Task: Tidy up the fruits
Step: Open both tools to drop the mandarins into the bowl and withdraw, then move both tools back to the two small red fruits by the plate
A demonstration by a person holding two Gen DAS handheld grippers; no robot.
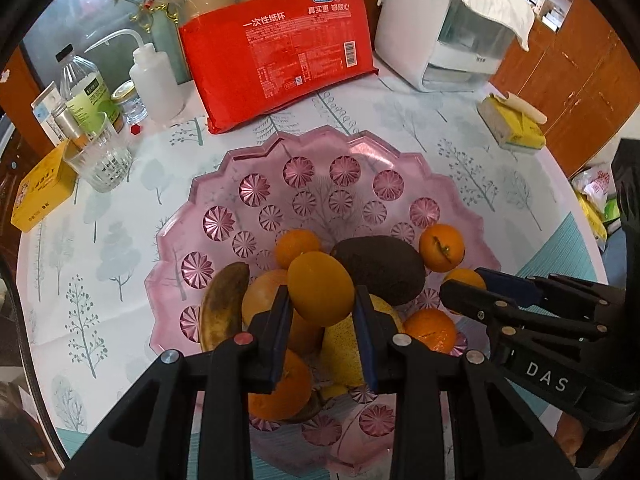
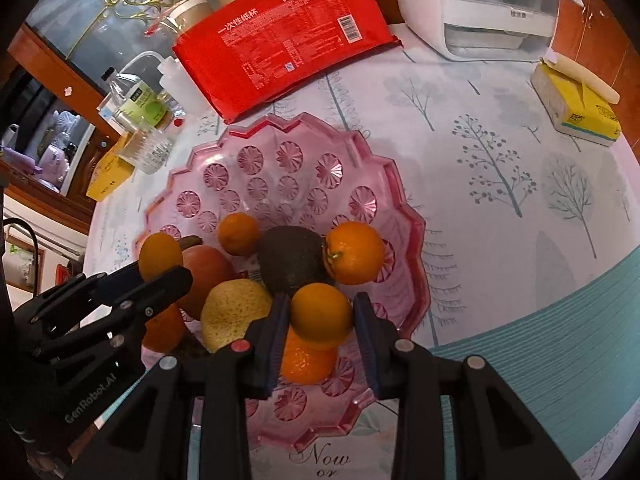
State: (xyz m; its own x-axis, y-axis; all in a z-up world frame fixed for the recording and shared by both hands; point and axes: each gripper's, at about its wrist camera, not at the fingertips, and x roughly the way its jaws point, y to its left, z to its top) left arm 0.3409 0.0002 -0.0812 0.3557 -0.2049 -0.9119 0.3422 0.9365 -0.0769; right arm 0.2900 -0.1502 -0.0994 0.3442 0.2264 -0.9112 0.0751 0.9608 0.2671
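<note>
A pink glass fruit bowl (image 1: 248,156) (image 2: 404,216) holds several oranges, a dark avocado (image 1: 380,268) (image 2: 290,262), a yellow pear (image 1: 340,356) (image 2: 232,312), a browned banana (image 1: 222,306) and a reddish apple (image 2: 208,276). My left gripper (image 1: 322,312) is shut on an orange (image 1: 320,294) above the bowl; it also shows in the right wrist view (image 2: 160,276). My right gripper (image 2: 320,320) is shut on another orange (image 2: 322,314) over the bowl's near side; it also shows in the left wrist view (image 1: 464,288).
Behind the bowl lie a red pack of paper cups (image 1: 276,52), a white appliance (image 1: 424,28) and a yellow tissue pack (image 1: 512,124). At the left stand bottles (image 1: 84,92), a glass (image 1: 100,156) and a yellow box (image 1: 40,192).
</note>
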